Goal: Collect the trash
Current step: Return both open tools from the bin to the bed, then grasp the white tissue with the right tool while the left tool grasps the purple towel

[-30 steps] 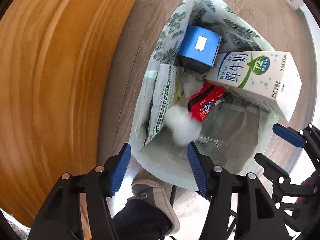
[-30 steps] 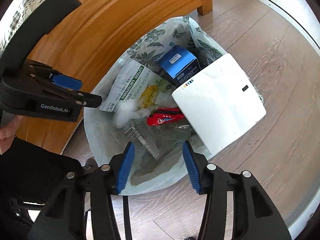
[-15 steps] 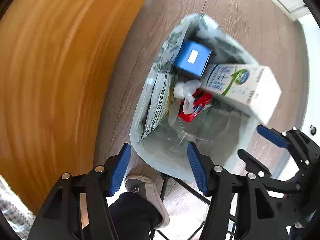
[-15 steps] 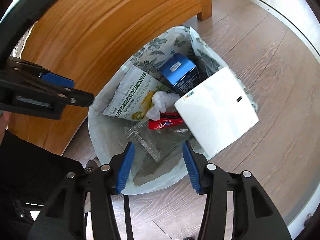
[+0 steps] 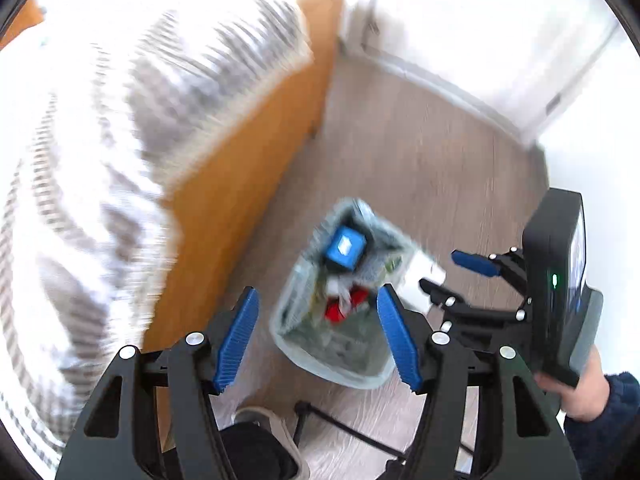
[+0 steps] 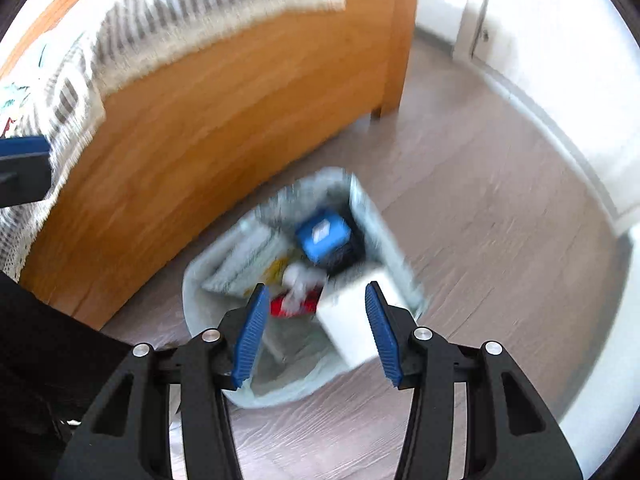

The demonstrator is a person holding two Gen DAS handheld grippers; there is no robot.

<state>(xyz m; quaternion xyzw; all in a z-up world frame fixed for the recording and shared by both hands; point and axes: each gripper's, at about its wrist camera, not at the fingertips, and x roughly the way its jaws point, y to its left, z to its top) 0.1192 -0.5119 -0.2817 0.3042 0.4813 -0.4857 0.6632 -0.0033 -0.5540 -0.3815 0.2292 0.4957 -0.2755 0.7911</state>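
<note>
A pale patterned trash bag point(image 5: 292, 320) stands open on the wood floor beside the bed, also in the right wrist view point(image 6: 192, 280). Inside are a blue box point(image 5: 345, 248) point(image 6: 322, 234), a white milk carton point(image 6: 352, 312), a red wrapper point(image 5: 334, 312) point(image 6: 280, 306), a white tissue point(image 6: 298, 274) and a printed packet point(image 6: 248, 260). My left gripper point(image 5: 318, 336) is open and empty, high above the bag. My right gripper point(image 6: 314, 332) is open and empty above the bag; it also shows in the left wrist view point(image 5: 452, 276). Both views are motion-blurred.
A wooden bed frame point(image 6: 224, 92) with a striped blanket point(image 5: 120, 128) point(image 6: 180, 4) stands left of the bag. White wall and baseboard point(image 5: 440, 80) lie beyond. My shoe point(image 5: 264, 428) is on the floor near the bag.
Both grippers have risen and pulled back from the bag, so it looks much smaller. The tissue that was falling now lies in the bag. The bed top and walls came into view.
</note>
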